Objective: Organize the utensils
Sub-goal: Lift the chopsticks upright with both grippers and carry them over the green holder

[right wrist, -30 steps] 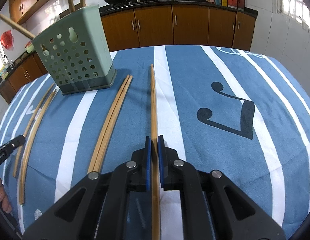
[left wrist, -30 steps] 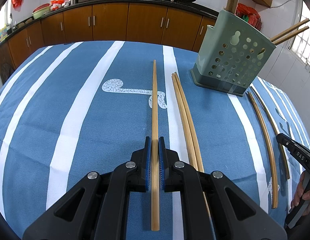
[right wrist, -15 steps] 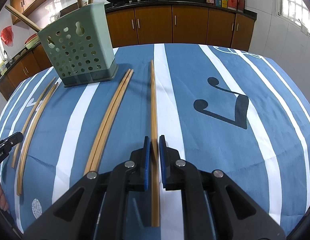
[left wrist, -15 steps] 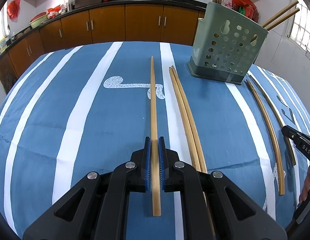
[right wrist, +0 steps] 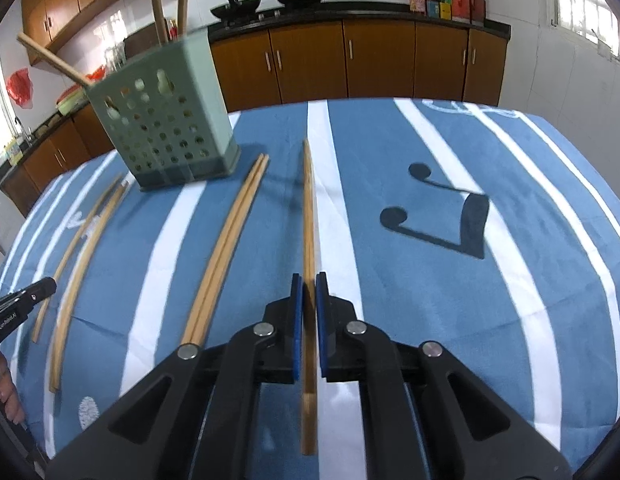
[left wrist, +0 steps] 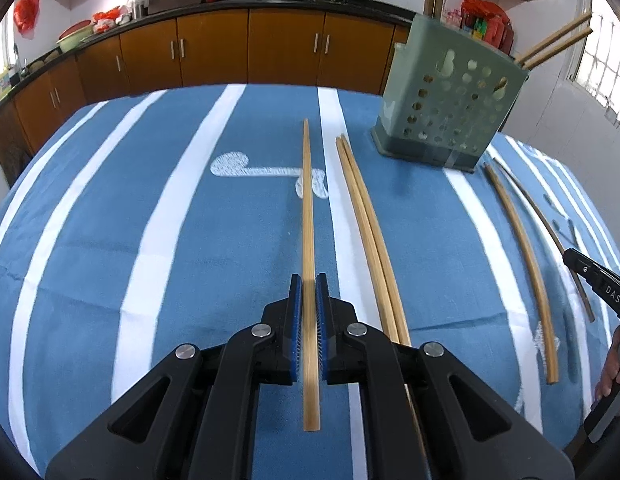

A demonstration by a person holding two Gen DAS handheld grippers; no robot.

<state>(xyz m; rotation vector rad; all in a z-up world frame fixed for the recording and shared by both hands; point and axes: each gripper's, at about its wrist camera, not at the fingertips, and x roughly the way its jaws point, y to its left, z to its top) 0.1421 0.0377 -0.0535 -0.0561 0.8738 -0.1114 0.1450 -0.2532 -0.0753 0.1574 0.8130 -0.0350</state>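
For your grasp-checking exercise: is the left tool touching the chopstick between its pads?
Touching. The left wrist view shows the left tool closed, both blue pads pressed against the sides of the chopstick, no gap visible.

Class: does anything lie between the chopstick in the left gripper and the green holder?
Only a loose pair of chopsticks, lying flat on the tablecloth between the held chopstick and the holder. Nothing upright blocks the way, so lifting over should clear them.
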